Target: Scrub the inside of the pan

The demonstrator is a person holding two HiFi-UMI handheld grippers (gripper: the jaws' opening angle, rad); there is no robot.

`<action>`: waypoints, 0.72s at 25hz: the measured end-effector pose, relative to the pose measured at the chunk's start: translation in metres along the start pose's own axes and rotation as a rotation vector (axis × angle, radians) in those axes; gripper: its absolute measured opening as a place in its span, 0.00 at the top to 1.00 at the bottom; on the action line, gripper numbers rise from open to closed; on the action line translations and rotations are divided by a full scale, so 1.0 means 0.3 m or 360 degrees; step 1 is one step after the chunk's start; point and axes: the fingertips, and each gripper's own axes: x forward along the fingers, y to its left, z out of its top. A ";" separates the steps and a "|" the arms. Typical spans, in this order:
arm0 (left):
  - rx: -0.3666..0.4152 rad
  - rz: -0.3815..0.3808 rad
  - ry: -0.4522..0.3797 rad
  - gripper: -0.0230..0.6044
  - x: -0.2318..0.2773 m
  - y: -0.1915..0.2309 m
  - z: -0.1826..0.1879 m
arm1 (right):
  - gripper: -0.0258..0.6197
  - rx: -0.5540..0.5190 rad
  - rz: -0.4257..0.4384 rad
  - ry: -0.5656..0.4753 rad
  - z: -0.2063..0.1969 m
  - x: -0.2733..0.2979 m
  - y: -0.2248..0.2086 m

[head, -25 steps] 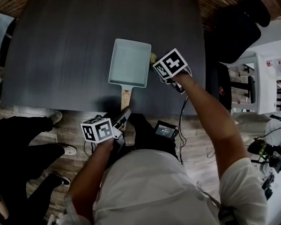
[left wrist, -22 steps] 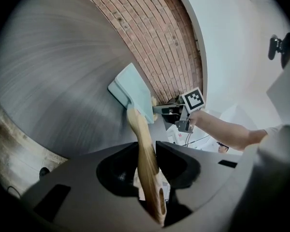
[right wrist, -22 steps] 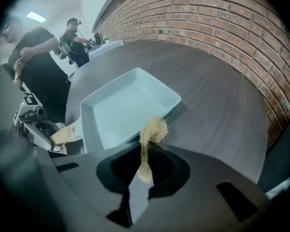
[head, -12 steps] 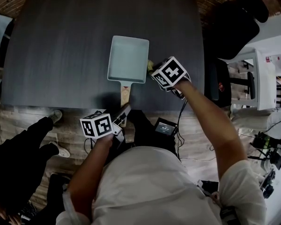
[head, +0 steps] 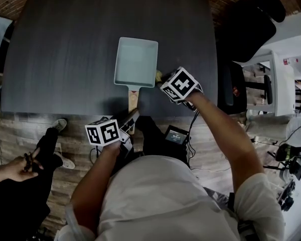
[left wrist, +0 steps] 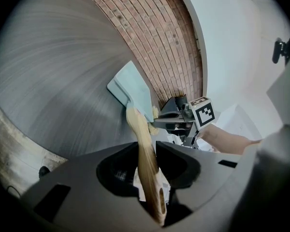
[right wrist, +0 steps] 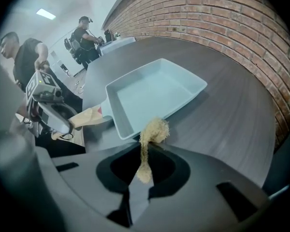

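- Task is judged to be at its start: no scrub stroke can be read off the pan (head: pixel 136 62). Its inside looks plain, pale and dry, w/ no foam, water or dirt to be seen.
- Pan is set flat on the tabletop (head: pixel 65 49), straight ahead of the left gripper (left wrist: pixel 150 164) and just ahead of the right gripper (right wrist: pixel 146 162).
- Done, as judged: pan is steadied. Left gripper is clamped on the wooden handle (left wrist: pixel 141 139), which runs out from btw. its jaws to the pan.
- Also done: scrubber (right wrist: pixel 153 129) is taken up. Right gripper is closed tight on its thin tail, w/ the fibrous head sticking out past the jaw tips.
- Scrubber head is held just outside the pan's rim, at the corner nearest the right gripper, not yet inside.
- Left to do, as judged: scrubber to be carried over the rim, pressed on floor and walls, and rubbed across the whole inside, i.e. nearly all the task.
- Not settled by any view: whether the scrubber head touches the rim or is only close.
- In head view the right gripper's jaws are covered by its marker cube (head: pixel 179 84); only a scrap of scrubber shows beside it.
- Handle's butt end is lost inside the left gripper's body.
- Bystanders (right wrist: pixel 26 57) off to the right gripper's left are seen only in part.
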 end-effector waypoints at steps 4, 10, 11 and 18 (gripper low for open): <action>-0.0008 0.0005 -0.0007 0.78 -0.004 -0.002 0.006 | 0.89 -0.0029 0.0026 0.0013 -0.017 -0.005 0.035; -0.0020 0.0016 -0.0026 0.79 -0.005 0.009 0.001 | 0.89 -0.0109 0.0091 0.0062 -0.077 -0.007 0.116; -0.0020 0.0016 -0.0029 0.79 -0.006 0.007 0.003 | 0.89 -0.0126 0.0102 0.0073 -0.086 -0.008 0.129; -0.0016 0.0021 -0.0033 0.79 -0.010 -0.007 0.004 | 0.89 -0.0219 0.0195 0.0088 -0.103 -0.029 0.225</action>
